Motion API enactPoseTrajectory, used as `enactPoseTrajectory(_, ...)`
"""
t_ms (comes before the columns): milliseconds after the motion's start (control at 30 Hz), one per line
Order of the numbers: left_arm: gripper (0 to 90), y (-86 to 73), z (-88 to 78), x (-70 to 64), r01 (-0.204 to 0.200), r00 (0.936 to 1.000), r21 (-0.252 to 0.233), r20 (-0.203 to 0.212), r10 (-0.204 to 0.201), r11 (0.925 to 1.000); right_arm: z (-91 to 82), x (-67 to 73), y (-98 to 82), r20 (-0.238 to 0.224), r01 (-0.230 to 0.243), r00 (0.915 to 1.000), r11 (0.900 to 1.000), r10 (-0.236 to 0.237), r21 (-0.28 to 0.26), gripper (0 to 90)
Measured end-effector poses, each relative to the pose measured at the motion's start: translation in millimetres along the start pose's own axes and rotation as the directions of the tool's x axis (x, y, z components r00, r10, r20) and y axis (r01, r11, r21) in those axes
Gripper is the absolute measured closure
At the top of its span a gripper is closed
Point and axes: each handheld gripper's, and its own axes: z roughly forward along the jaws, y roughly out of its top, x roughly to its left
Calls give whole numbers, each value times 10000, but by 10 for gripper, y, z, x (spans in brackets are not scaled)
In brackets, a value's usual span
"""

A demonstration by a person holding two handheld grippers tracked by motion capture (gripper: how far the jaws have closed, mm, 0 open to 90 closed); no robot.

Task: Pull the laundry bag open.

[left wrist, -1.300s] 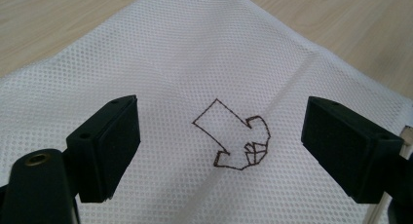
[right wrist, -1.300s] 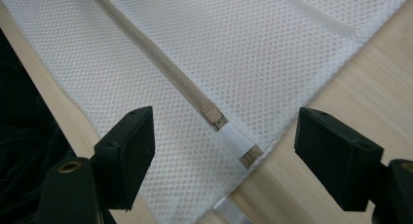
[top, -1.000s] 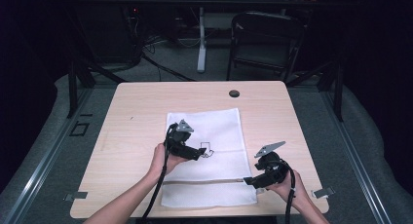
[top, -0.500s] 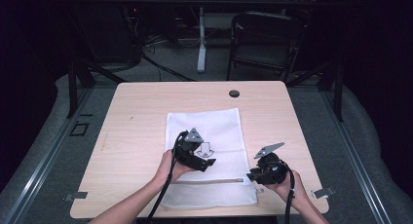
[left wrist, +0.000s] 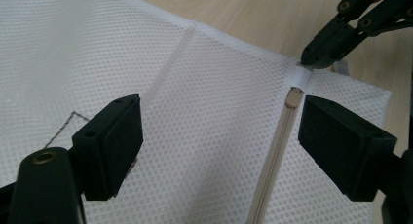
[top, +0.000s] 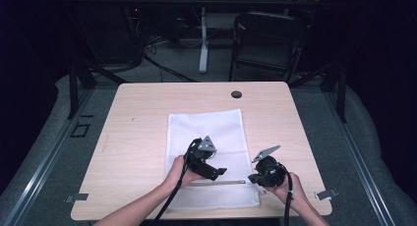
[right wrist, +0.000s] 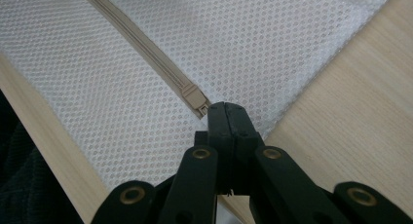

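A white mesh bag (top: 206, 127) lies flat on the table, its beige zipper (top: 216, 183) running along the near end. The zipper slider (right wrist: 194, 98) sits at the zipper's right end, by a white tab (left wrist: 303, 78). My right gripper (top: 252, 178) has just been closing and its jaws (right wrist: 229, 117) are now shut on that tab at the bag's right edge. My left gripper (left wrist: 229, 146) hovers open over the mesh just left of the slider (left wrist: 293, 97). Its jaws have just closed a little, and its pads (left wrist: 114, 146) straddle the zipper without pressing on it.
The wooden table (top: 137, 113) has a small black round piece (top: 236, 94) near its far edge. Metal clamps (top: 76, 198) sit at its front corners. A dark chair (top: 268, 39) and cables stand on the floor behind.
My left gripper has moved right and toward the near edge over the bag, ending close to the right gripper. The right hand has stayed in place at the bag's edge.
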Motion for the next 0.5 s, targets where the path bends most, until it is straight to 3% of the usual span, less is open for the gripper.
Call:
enactPoseTrajectory(167, 183, 10, 79, -62, -176, 9998, 110, 107, 175, 9998, 62, -8, -3, 21, 60, 10000, 9998, -61, 197, 900)
enactPoseTrajectory(233, 192, 12, 115, -76, -251, 9992, 116, 306, 247, 9996, 78, -4, -2, 7, 24, 10000, 9997, -25, 241, 900)
enactPoseTrajectory(267, 196, 13, 134, -85, -230, 9990, 146, 376, 225, 9996, 100, 10, -10, -17, -238, 9997, 9997, 238, 58, 900)
enactPoseTrajectory(300, 202, 15, 153, -92, -277, 9989, 184, 378, 269, 9994, 94, -15, -5, -73, 23, 10000, 9994, -21, 339, 900)
enactPoseTrajectory(500, 255, 16, 269, -142, -519, 9958, 377, 769, 489, 9979, 136, -20, -17, -103, -237, 9997, 9990, 241, 373, 900)
